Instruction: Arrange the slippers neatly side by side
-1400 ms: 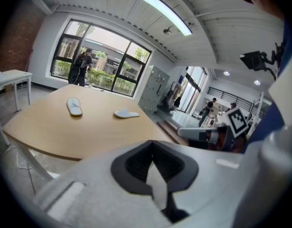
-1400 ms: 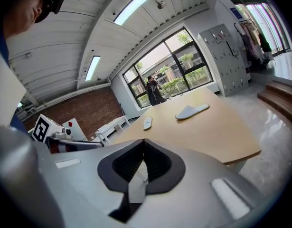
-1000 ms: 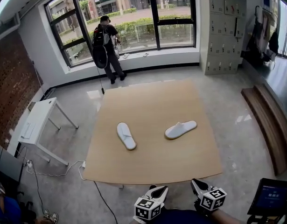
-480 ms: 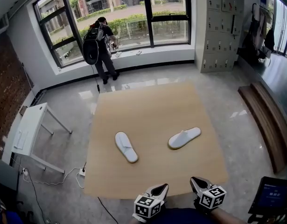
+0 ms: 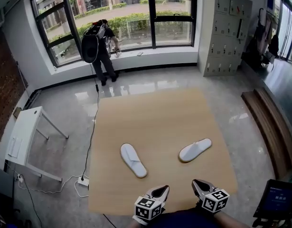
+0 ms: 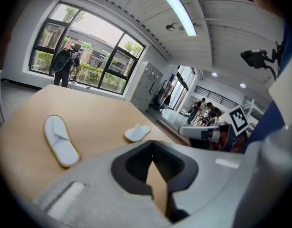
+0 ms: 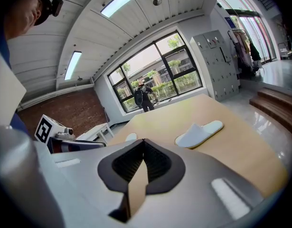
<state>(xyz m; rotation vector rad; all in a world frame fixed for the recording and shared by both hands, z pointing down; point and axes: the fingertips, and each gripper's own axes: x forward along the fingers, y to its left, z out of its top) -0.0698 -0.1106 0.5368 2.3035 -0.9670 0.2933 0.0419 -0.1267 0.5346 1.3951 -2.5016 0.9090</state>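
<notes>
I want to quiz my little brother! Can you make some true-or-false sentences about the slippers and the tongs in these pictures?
The left slipper and right slipper both lie on the wooden table. True.
The slippers touch each other. False: they lie apart, angled differently.
The left tongs grip a slipper. False: they are shut on nothing.
The right tongs are empty. True.
A person stands by the window. True.

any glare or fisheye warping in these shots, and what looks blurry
Head view: window daylight glares off the floor, straight edges bow. Left gripper view: heavy fisheye, dark corners, left tool soft up close, near slipper sharp. Right gripper view: same warping, ceiling light blown out.
</notes>
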